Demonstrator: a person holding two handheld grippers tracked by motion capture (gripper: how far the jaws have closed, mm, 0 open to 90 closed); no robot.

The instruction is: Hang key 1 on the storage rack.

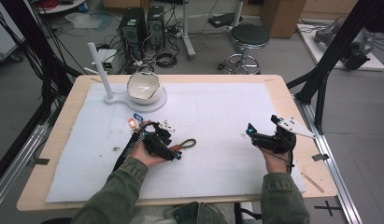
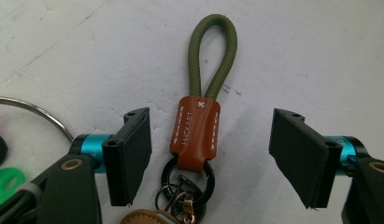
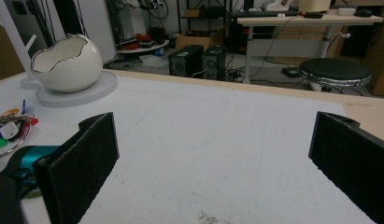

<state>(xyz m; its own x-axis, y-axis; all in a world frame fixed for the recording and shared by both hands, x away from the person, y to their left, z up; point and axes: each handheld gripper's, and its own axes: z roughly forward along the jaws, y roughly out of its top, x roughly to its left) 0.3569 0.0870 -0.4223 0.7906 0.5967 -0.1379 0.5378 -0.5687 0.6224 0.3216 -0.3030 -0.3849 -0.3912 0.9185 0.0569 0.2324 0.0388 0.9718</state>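
Left gripper view crops the keychain's (image 2: 195, 135) lower rings at its bottom edge.

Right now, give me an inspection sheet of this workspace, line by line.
Surface: wooden table under a white mat, with faint marks and crumbs.
Job's things: keychain with green cord loop, brown leather tab and dark rings, flat on the mat.
Clutter: white egg-shaped bowl on a round base with a white post; a wire ring with coloured tags.
Grippers: left gripper straddles the leather tab, pads not touching it; right gripper open over bare mat.
Cables: one trails from the left gripper; tangles on the floor behind.
Surroundings: computer towers, stool, black frame legs.
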